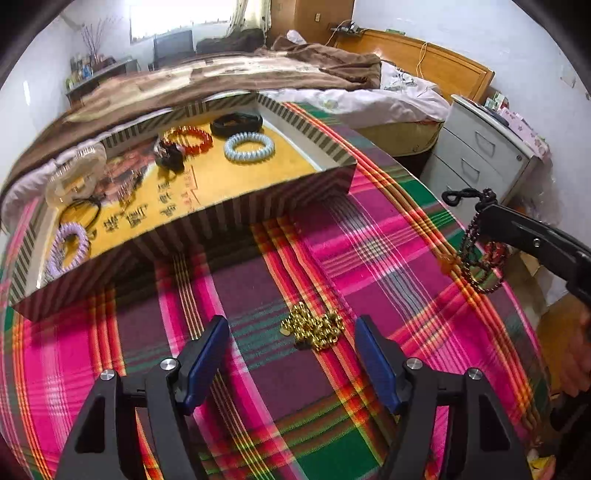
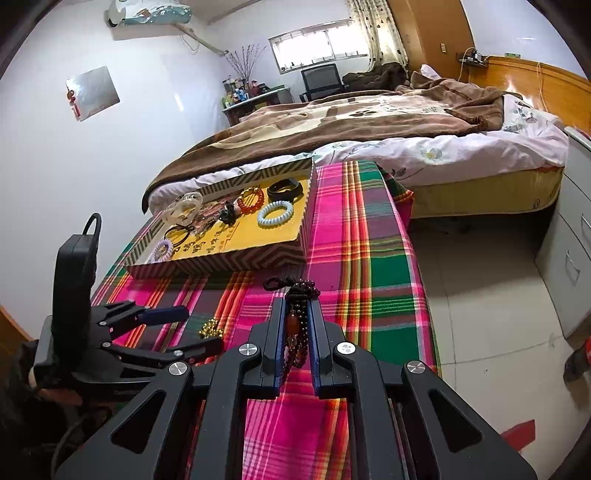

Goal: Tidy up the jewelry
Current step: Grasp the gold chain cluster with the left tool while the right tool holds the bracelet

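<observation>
on the left we see our left tongs (image 1: 291, 345) spread apart over the plaid tabletop (image 1: 369, 236), the gold beads (image 1: 312, 328) lying between their fingers, untouched. rightward, our right tongs (image 2: 297, 326) are clenched on a dark beaded necklace (image 2: 300, 332), which hangs above the tabletop.

A lived-in bedroom in a home; shown by the bed (image 2: 406, 147) with a rumpled brown blanket (image 2: 332, 118) and floral white sheet (image 2: 480, 147), set against a wooden headboard (image 1: 424, 59); by the grey drawer cabinet (image 1: 480, 155) just beside it; by the air conditioner (image 2: 147, 13) high on the wall, curtained window (image 2: 321, 48), desk chair (image 2: 321, 83) and cluttered shelf (image 2: 240, 92); by the plaid cloth (image 1: 314, 258) spread over a table.
</observation>
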Motion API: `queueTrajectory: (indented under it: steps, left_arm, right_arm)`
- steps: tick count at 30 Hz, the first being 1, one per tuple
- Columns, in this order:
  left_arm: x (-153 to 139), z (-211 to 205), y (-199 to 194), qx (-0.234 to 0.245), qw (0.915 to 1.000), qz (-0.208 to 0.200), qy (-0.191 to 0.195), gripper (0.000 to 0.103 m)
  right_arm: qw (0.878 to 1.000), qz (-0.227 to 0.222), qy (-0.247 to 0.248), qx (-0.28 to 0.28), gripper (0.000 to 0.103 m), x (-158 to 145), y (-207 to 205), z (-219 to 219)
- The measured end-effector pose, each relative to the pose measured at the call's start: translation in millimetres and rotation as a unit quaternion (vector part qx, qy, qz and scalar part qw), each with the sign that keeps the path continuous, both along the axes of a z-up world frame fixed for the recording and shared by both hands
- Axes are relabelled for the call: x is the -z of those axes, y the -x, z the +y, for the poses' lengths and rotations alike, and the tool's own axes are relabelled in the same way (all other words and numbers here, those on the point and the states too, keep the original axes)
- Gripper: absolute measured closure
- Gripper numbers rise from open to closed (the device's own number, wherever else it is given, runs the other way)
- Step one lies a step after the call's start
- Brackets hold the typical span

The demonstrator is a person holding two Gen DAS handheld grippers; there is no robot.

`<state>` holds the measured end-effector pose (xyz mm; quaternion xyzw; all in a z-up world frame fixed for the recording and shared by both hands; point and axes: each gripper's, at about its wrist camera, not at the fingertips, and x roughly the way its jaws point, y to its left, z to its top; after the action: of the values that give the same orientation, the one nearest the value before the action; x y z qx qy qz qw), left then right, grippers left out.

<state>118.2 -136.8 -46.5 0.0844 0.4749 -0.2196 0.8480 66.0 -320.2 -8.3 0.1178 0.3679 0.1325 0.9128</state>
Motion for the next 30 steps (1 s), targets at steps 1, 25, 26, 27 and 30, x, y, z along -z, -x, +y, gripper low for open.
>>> queueTrajectory:
  steps: [1,25,26,27,30]
  left_arm:
    - [0,-2,1,-0.001,1.0000,-0.003,-0.006,0.035]
    - [-7,8,2,-0.010,0.9997,-0.018,0.014,0.093]
    - [-8,9,2,-0.011,0.9996,-0.019,0.016,0.093]
    - [-10,9,2,-0.011,0.9996,-0.021,0.016,0.093]
    - [-17,11,3,-0.014,0.9993,-0.028,0.020,0.093]
  right_arm:
    - [1.000,0.000,-0.001,0.000,0.092,1,0,0]
    - [1.000,0.000,-0.006,-0.001,0.092,2,-1,3]
    - [1.000,-0.001,-0.006,-0.001,0.092,2,0,3]
    - [1.000,-0.001,-0.006,-0.001,0.092,1,0,4]
    - [1.000,-0.004,-0.006,0.000,0.092,-2,0,4]
